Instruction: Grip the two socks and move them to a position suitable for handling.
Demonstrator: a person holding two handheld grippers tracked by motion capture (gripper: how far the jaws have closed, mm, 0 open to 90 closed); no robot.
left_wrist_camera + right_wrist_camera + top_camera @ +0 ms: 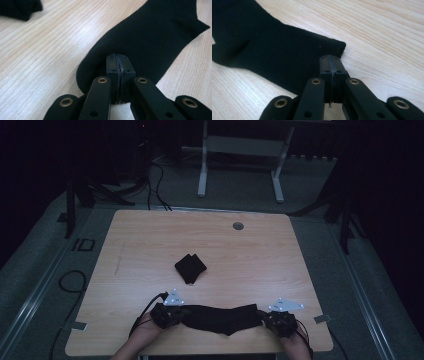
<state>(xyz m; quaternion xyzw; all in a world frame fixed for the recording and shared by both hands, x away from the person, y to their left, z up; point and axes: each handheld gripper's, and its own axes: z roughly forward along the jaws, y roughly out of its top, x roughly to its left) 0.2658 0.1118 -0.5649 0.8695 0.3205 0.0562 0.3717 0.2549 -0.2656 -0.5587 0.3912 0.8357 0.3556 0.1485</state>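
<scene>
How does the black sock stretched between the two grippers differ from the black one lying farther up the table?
The stretched sock lies flat and full length near the table's front edge; the folded sock is a compact bundle at mid-table. The stretched sock has the left gripper and right gripper pinching its ends; the folded sock lies untouched. Both are black and rest on the wooden table.

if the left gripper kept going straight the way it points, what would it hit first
The sock itself: the left gripper is shut on its toe end and points along its length. Beyond that, probably the right gripper pinching the other end, though depth is hard to judge. The folded sock looks off that line.
</scene>
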